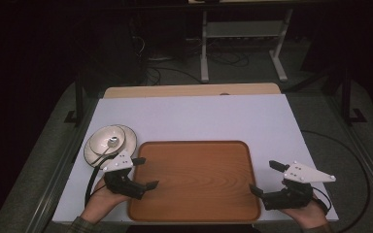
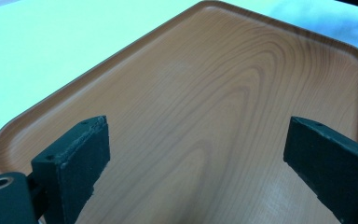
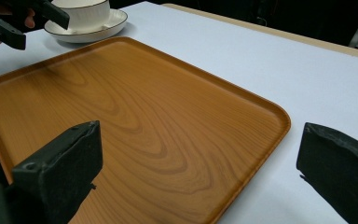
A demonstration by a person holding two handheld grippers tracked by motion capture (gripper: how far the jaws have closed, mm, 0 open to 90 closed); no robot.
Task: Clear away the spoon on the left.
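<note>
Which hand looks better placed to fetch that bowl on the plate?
The left one, probably. The left gripper sits right beside the bowl on its plate, jaws open and empty. The right gripper is across the tray, at its far corner.

A white bowl (image 1: 108, 141) with a spoon (image 1: 111, 142) sits on a plate (image 1: 127, 138) on the white table (image 1: 199, 116).

one wooden tray (image 1: 194, 182) on the table, w/ nothing on it. at its far-left corner: one bowl (image 1: 108, 140) stacked on one plate (image 1: 128, 141), w/ one spoon (image 1: 108, 147) lying in the bowl. two handheld grippers, the left gripper (image 1: 145, 173) & the right gripper (image 1: 264, 177), one per hand.
</note>
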